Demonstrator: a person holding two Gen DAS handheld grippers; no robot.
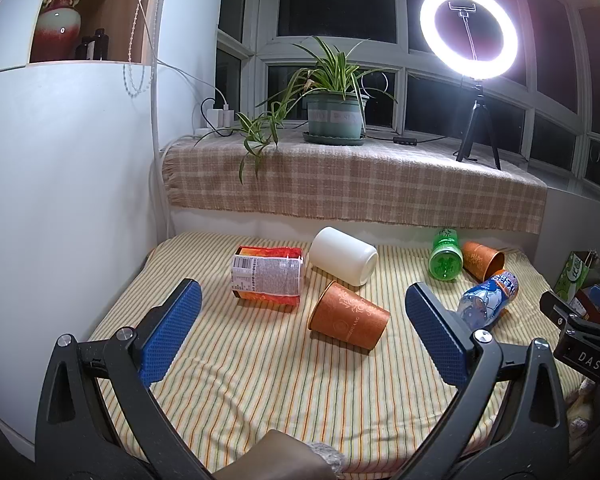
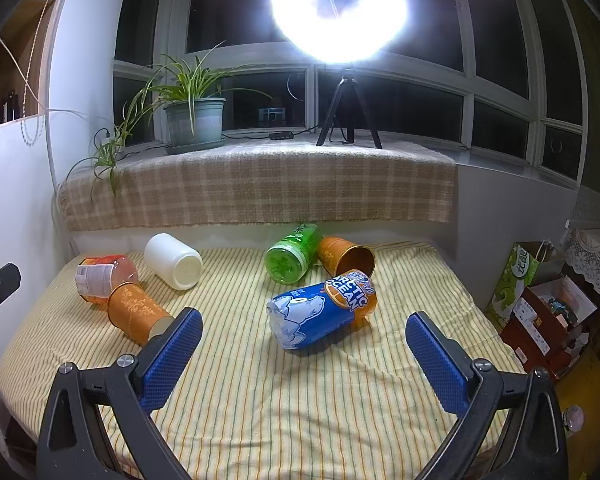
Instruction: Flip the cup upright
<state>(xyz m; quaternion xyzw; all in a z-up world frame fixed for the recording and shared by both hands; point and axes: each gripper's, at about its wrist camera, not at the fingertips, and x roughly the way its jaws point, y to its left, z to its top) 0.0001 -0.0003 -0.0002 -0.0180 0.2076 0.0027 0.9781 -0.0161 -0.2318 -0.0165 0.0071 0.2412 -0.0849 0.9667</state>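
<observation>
An orange paper cup (image 1: pixel 348 315) lies on its side on the striped cloth, just ahead of my open left gripper (image 1: pixel 300 332), between its fingers' line of sight; it also shows in the right wrist view (image 2: pixel 138 312). A second orange cup (image 1: pixel 483 259) lies on its side at the back right, mouth toward the front, also in the right wrist view (image 2: pixel 346 260). My right gripper (image 2: pixel 304 354) is open and empty, a short way before a blue Arctic Ocean bottle (image 2: pixel 320 314).
On the striped cloth (image 1: pixel 260 380) also lie a white jar (image 1: pixel 342 255), a red-orange bottle (image 1: pixel 267 278), a green bottle (image 1: pixel 444 258) and the blue bottle (image 1: pixel 488 298). A plaid-covered sill (image 1: pixel 340 184) holds a potted plant (image 1: pixel 334 116) and a ring light (image 1: pixel 468 32). Boxes (image 2: pixel 540 312) stand at the right.
</observation>
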